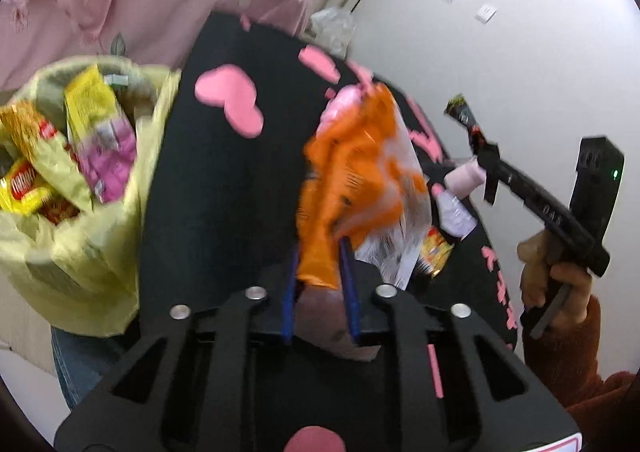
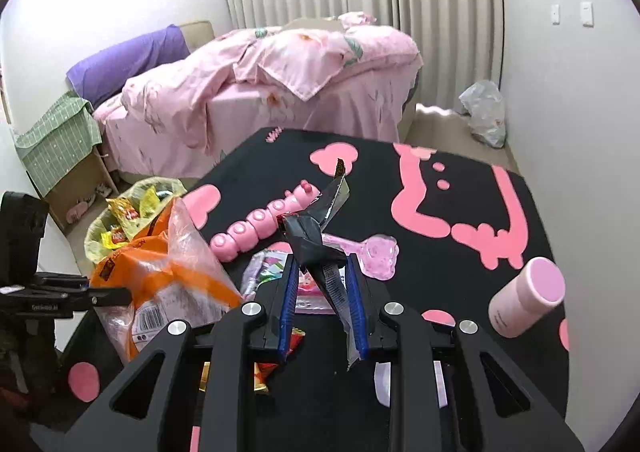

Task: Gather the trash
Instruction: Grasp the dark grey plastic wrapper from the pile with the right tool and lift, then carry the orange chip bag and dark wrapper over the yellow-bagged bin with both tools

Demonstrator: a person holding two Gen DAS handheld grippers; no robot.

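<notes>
Left wrist: left gripper (image 1: pixel 320 252) pinches orange snack bag (image 1: pixel 356 171) over black table (image 1: pixel 224 179); yellow-green trash bag (image 1: pixel 80 244), holding wrappers, beside table's left edge.

Right wrist: right gripper (image 2: pixel 323 276) pinches dark wrapper (image 2: pixel 316 232) above table (image 2: pixel 400 284); pink bottle (image 2: pixel 528 296) lies near right edge.

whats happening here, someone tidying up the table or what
A person with a gripper in each hand is clearing snack wrappers off a black and pink table mat. The left gripper holds an orange snack bag in its jaws, above the mat, with the yellow-green trash bag, already full of wrappers, off to its left. The right gripper holds a dark crumpled wrapper. A pink toy caterpillar and a pink cylindrical bottle sit on the mat.
</notes>
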